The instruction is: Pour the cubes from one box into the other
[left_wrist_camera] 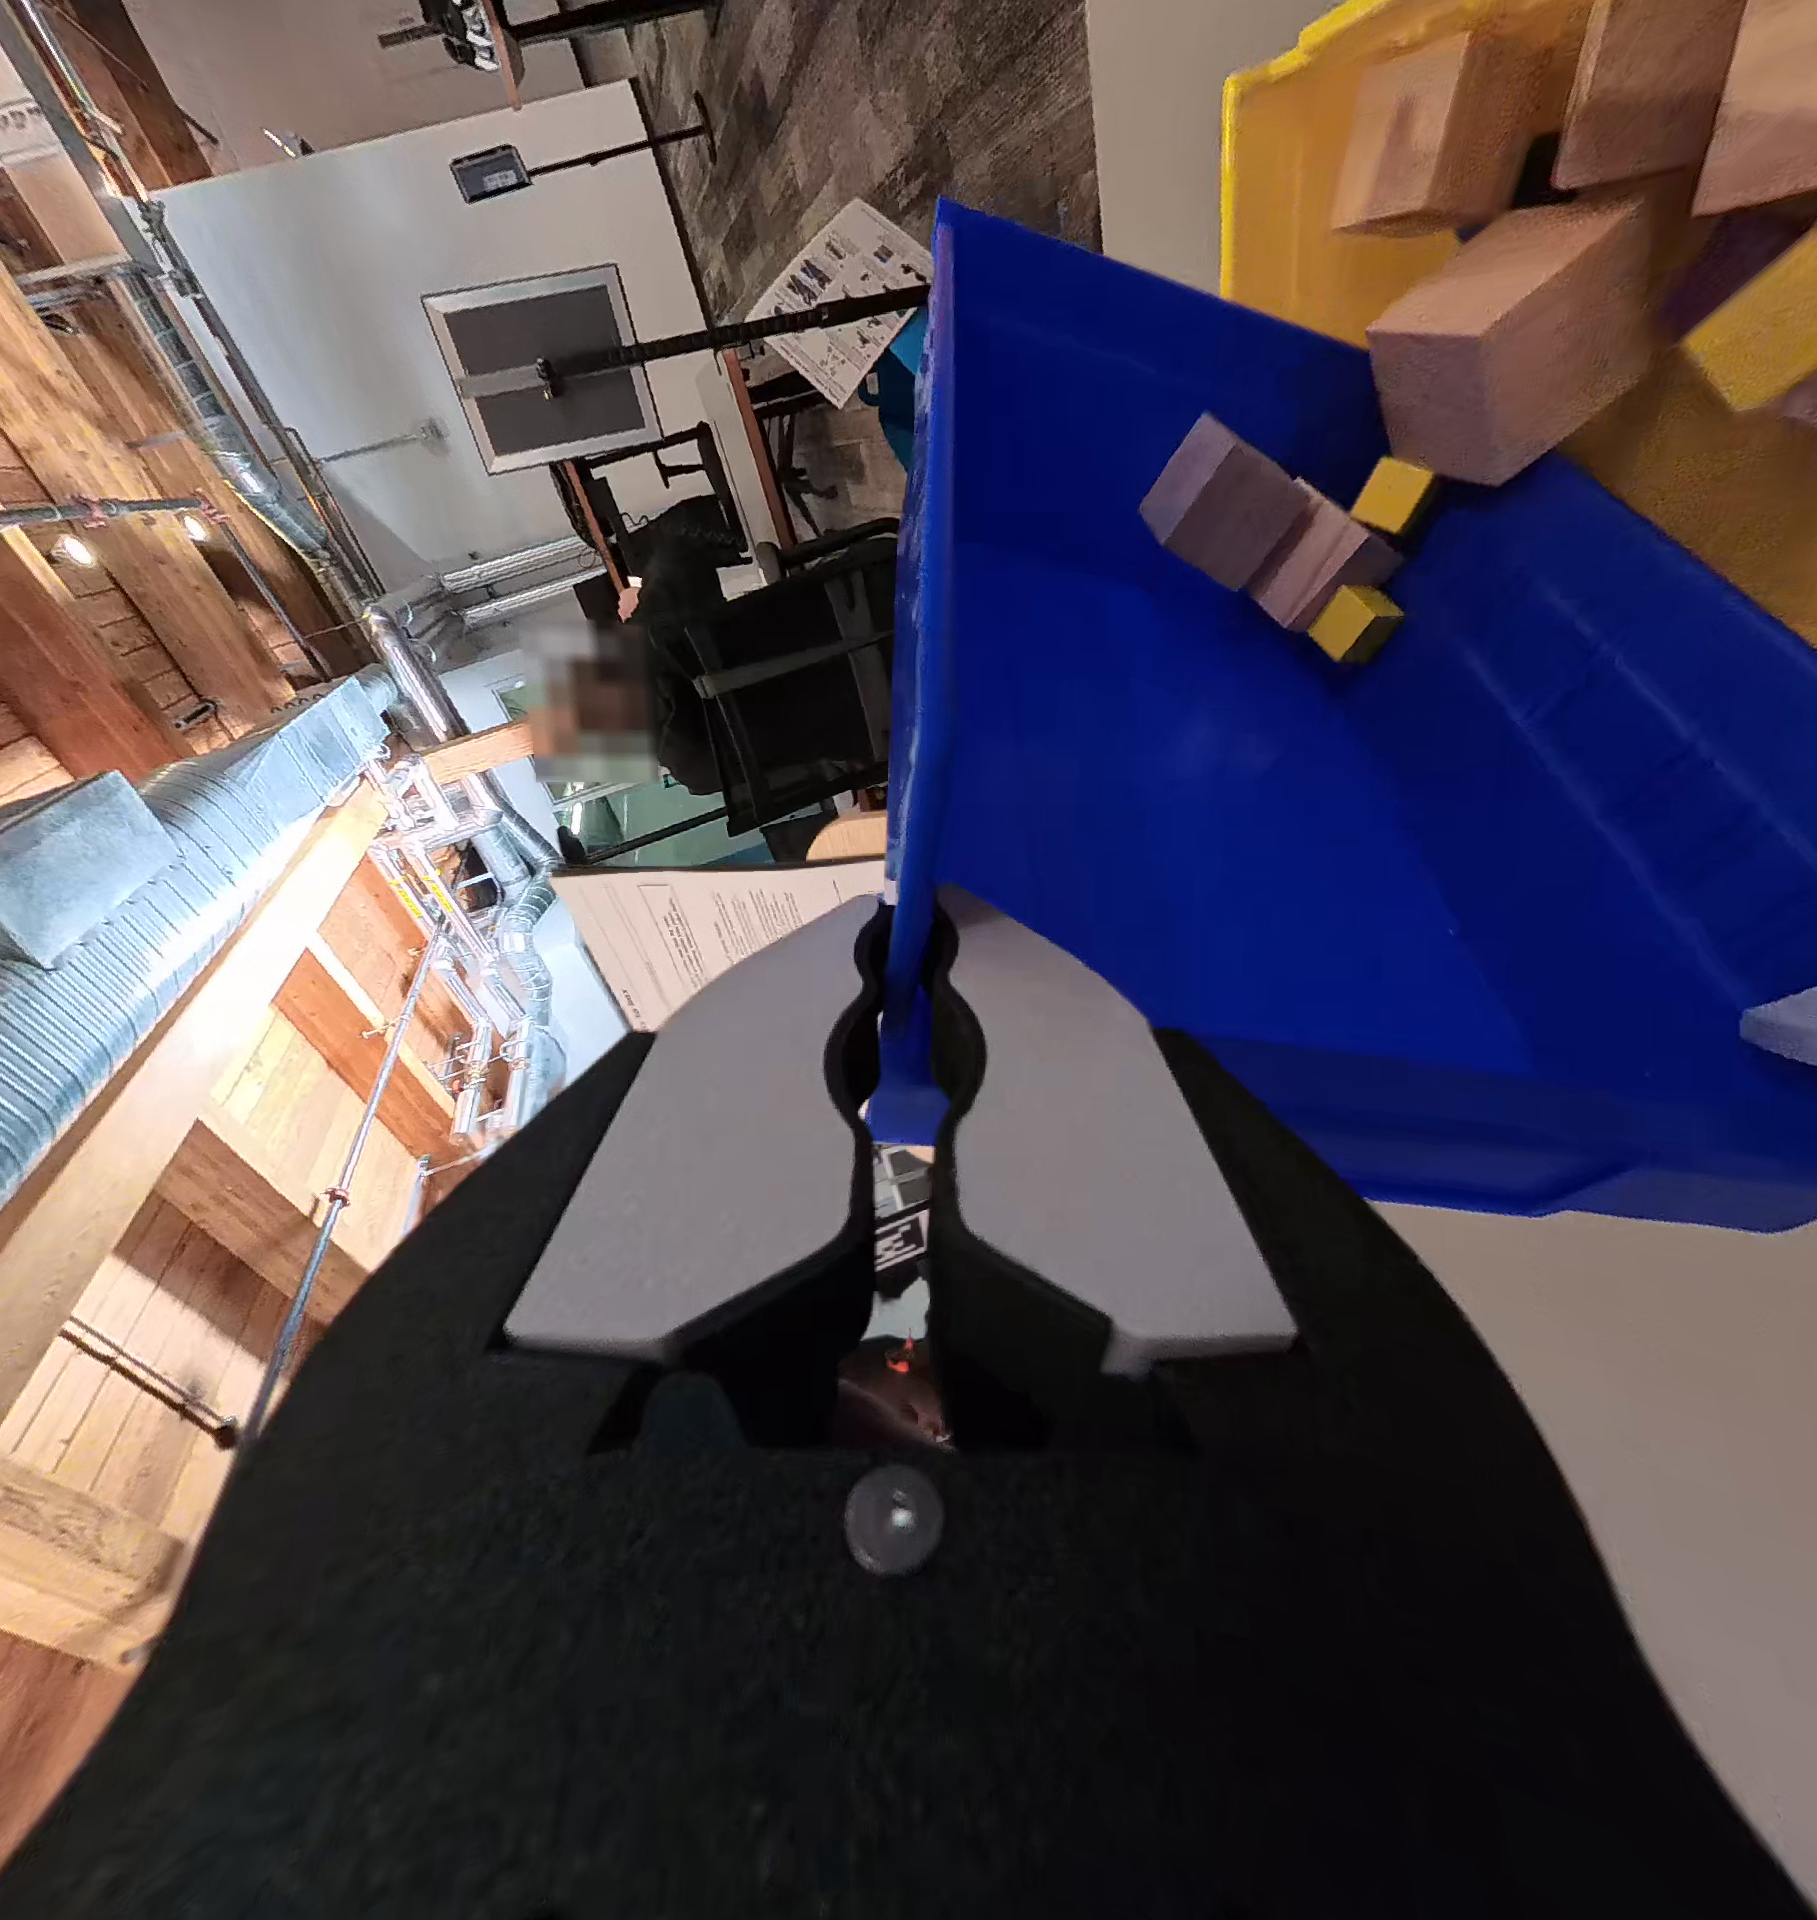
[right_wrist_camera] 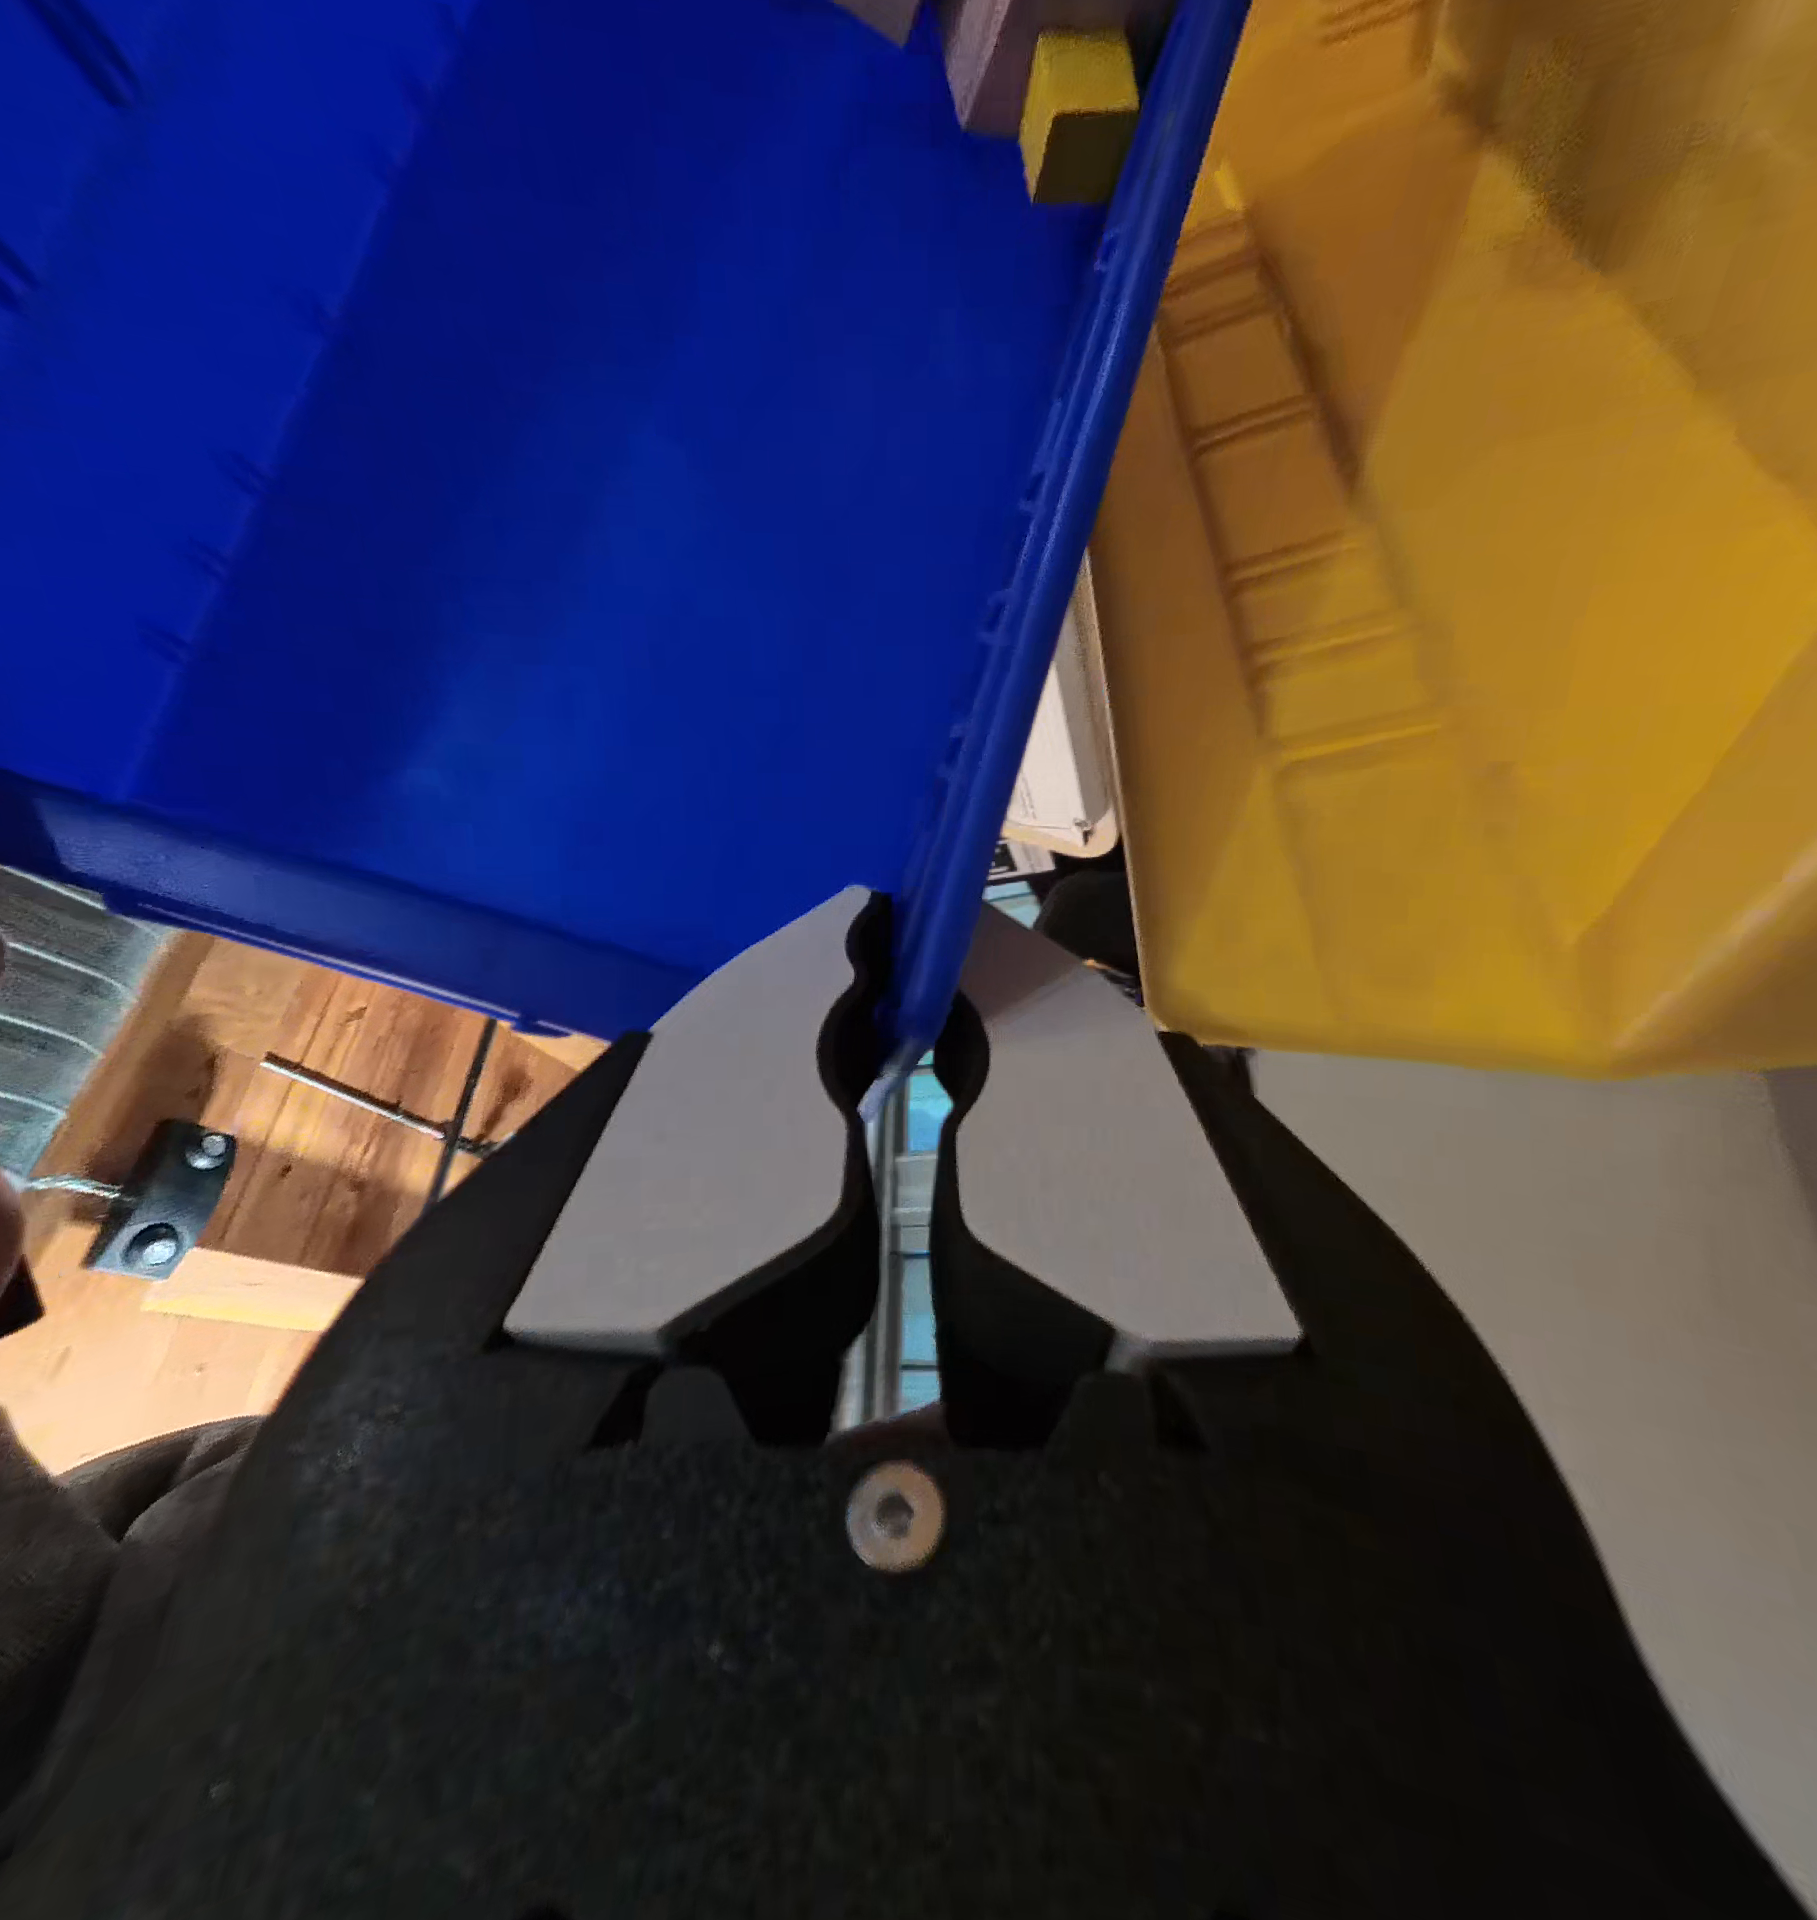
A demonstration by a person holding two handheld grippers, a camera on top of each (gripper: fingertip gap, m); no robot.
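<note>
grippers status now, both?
Left gripper: closed on the blue box rim.
Right gripper: closed on the blue box's rim too.

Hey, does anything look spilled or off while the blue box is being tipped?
Nothing spilled that shows. The blue box, clamped by both tools, is steeply tilted, and cubes tumble toward the yellow box. A few small cubes remain inside.

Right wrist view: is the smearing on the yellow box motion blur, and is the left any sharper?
Right wrist view: yellow box smeared, blue box rim fairly crisp. Left wrist view: room sharp, falling cubes blurred at upper right, strong wide-angle bending.
</note>
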